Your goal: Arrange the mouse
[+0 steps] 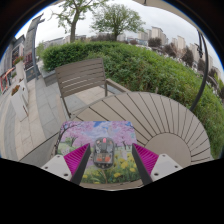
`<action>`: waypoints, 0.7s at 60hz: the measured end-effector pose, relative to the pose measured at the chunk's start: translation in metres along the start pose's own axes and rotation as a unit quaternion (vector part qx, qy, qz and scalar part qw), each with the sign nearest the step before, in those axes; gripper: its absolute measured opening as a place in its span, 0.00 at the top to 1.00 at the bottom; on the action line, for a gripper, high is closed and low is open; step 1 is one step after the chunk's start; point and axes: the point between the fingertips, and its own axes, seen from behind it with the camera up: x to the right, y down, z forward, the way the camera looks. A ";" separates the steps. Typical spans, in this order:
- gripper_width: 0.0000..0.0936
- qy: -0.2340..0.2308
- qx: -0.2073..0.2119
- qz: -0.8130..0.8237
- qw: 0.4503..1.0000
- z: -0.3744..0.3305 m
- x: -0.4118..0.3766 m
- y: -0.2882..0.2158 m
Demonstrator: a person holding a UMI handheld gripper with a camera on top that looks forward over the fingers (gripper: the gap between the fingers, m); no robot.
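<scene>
A dark computer mouse (103, 152) lies on a mouse mat (110, 172) printed with pink blossom trees and yellow flowers. The mat rests on a round wooden slatted table (160, 120). My gripper (110, 153) is open, its magenta pads (76, 158) on either side of the mat's near half. The mouse stands between the fingers, close to the left one, with a clear gap to the right one. It rests on the mat on its own.
A wooden slatted chair (80, 75) stands beyond the table to the left. Paved ground (25, 115) lies left of it. A green hedge (150, 62) runs behind, with trees and buildings beyond.
</scene>
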 end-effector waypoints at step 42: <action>0.09 0.030 -0.068 0.005 0.997 -0.277 0.097 0.058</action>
